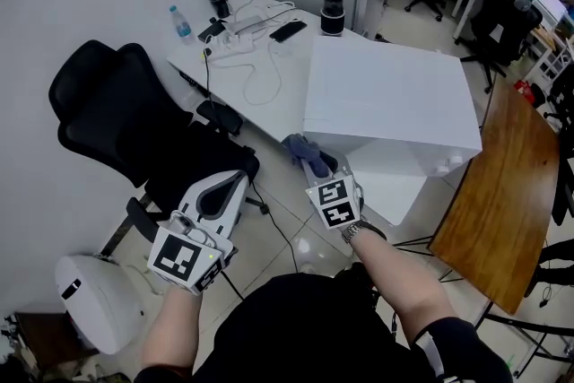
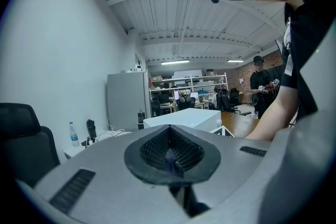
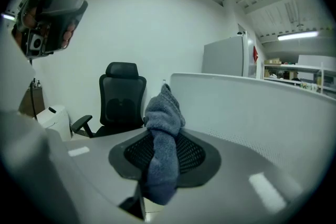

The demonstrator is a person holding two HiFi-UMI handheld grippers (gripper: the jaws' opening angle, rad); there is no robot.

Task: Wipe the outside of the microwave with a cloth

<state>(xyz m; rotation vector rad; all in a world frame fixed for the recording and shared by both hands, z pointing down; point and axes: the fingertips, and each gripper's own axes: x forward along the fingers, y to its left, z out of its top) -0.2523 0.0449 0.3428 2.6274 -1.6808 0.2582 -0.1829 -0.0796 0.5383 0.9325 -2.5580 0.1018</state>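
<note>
The microwave [image 1: 386, 94] is a white box in the middle of the head view; it also shows far off as the microwave [image 2: 184, 117], and its pale side wall fills the right of the right gripper view [image 3: 252, 107]. My right gripper [image 1: 316, 164] is shut on a blue-grey cloth [image 1: 305, 150] just off the microwave's near left corner. In its own view the cloth [image 3: 163, 134] stands bunched between the jaws of the right gripper [image 3: 160, 157]. Low at the left, over a chair, hangs my left gripper [image 1: 231, 184]; its jaws [image 2: 169, 149] meet with nothing held.
A black office chair [image 1: 117, 112] stands at the left. Behind it a white desk [image 1: 269, 94] carries a water bottle [image 1: 180, 22], cables and a black flask [image 1: 333, 9]. A wooden table [image 1: 502, 193] lies to the right. A white bin [image 1: 90, 300] sits lower left.
</note>
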